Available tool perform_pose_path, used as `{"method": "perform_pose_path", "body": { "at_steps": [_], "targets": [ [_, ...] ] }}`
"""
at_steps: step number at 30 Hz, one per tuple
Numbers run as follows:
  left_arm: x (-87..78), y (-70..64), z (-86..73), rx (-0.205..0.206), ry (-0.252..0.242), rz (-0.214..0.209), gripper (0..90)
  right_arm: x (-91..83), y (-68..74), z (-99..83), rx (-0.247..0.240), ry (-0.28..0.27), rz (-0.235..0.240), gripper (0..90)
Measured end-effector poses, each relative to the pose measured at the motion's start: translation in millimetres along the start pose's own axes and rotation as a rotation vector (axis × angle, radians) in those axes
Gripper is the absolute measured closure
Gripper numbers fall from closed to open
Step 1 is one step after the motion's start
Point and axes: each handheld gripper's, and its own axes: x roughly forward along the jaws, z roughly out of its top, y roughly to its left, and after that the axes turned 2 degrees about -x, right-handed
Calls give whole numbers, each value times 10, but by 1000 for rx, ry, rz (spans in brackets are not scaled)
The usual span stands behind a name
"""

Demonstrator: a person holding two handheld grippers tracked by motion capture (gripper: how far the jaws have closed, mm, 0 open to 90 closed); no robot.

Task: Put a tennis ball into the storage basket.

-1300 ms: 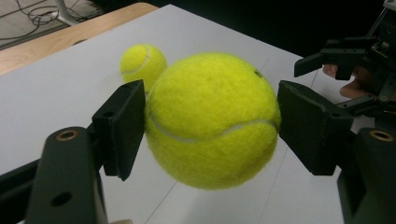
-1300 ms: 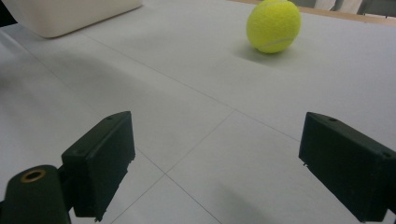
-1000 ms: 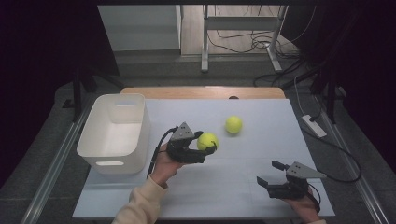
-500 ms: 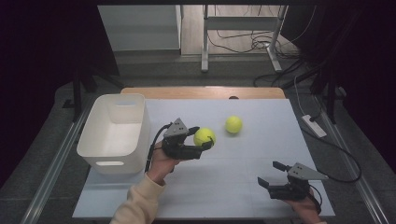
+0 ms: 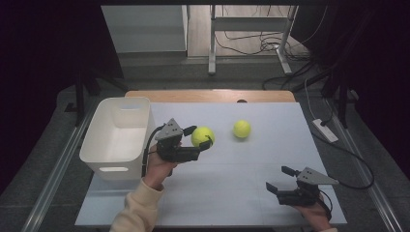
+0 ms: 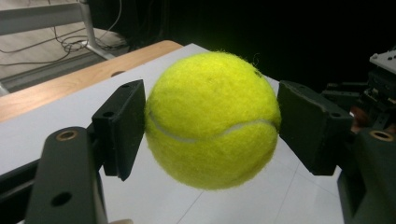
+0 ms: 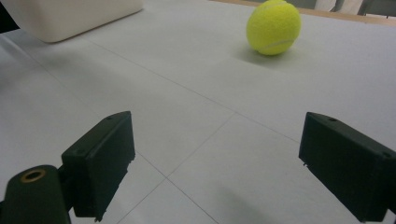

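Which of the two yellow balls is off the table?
The ball clamped in the left tool, beside the white bin. The other ball lies on the table, untouched.

Your left gripper [image 5: 199, 137] covers the near side of the held ball [image 5: 202, 136] from above, and its jaw pads mask both flanks up close. Beside that ball, the bin's [image 5: 118, 140] near wall base sits behind your left hand [image 5: 157, 166]. In the right gripper view, the bin [image 7: 70, 16] is cut by the top edge. Your right hand [image 5: 314, 212] runs off the bottom edge.
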Motion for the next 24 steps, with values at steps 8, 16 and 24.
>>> {"method": "perform_pose_path", "body": {
  "at_steps": [8, 16, 24],
  "targets": [
    [-66, 26, 22, -3, -18, 10, 277, -14, -7, -7, 0, -2, -5, 103],
    [-138, 43, 45, 6, -31, 16, 277, -8, -7, -8, -4, 5, -6, 103],
    [-256, 94, 74, 0, -62, 29, 277, -11, -17, -12, -4, 4, -9, 103]
  ]
}}
